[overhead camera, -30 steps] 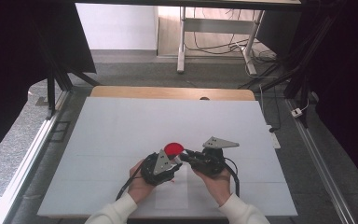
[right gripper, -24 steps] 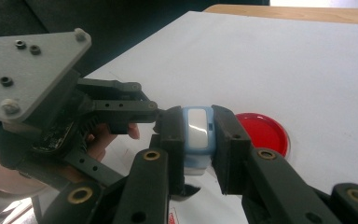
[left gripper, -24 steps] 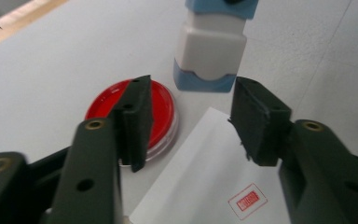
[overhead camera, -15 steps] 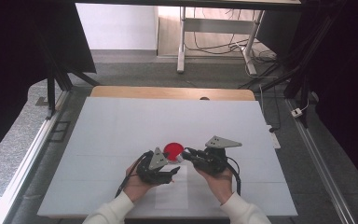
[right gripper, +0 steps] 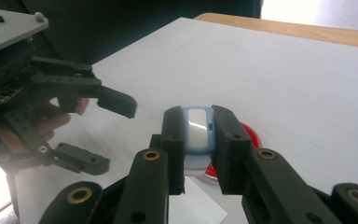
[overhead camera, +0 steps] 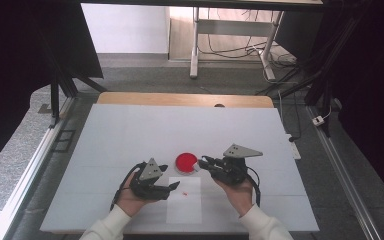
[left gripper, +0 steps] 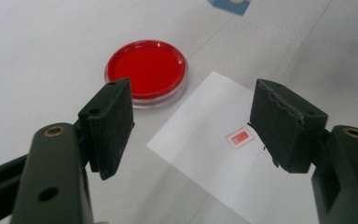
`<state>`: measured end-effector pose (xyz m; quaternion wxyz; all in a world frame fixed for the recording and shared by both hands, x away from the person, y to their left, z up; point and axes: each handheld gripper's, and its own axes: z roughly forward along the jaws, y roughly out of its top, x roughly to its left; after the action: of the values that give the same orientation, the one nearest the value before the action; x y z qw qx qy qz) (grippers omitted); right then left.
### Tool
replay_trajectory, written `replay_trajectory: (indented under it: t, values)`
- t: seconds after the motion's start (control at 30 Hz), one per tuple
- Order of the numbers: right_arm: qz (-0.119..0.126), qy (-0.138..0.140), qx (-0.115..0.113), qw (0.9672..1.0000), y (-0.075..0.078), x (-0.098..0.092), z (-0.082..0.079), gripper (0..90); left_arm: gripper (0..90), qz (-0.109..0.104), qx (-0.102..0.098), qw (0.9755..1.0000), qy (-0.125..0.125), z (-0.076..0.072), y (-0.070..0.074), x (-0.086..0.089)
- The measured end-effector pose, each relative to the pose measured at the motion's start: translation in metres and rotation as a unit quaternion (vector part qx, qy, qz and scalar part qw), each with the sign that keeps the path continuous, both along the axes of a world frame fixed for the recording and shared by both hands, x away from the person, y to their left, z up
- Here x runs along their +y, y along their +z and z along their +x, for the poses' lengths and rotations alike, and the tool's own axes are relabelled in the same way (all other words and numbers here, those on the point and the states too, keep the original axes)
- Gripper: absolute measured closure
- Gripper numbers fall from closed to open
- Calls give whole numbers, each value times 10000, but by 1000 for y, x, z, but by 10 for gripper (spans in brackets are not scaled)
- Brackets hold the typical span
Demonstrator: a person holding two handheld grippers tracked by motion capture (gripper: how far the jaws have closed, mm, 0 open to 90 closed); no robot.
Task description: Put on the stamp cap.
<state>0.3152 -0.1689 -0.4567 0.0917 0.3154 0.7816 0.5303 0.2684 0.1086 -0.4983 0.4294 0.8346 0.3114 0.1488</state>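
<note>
My right gripper (right gripper: 199,154) clamps the small blue-and-white stamp (right gripper: 197,128) above the round red ink pad (overhead camera: 186,162), at table 6 o'clock. Left gripper (left gripper: 191,123) jaws just opened, empty, over the white paper sheet (left gripper: 205,149).

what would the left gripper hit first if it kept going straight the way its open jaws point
Probably the white paper sheet with the small red stamp mark: the left gripper aims down at it. The round red ink pad lies left of that line.
</note>
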Motion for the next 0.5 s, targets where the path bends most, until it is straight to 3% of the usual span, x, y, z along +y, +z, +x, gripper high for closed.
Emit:
replay_trajectory:
  t: [0.23, 0.5]
  values:
    - [-53, -42, -59, 10000, 1, -3, 2, 750, 302, -65, 49, 9998, 192, -9, -1, 23]
    - [-161, -51, -195, 9997, 4, -7, 4, 750, 306, -115, 130, 9980, 609, -27, -9, 67]
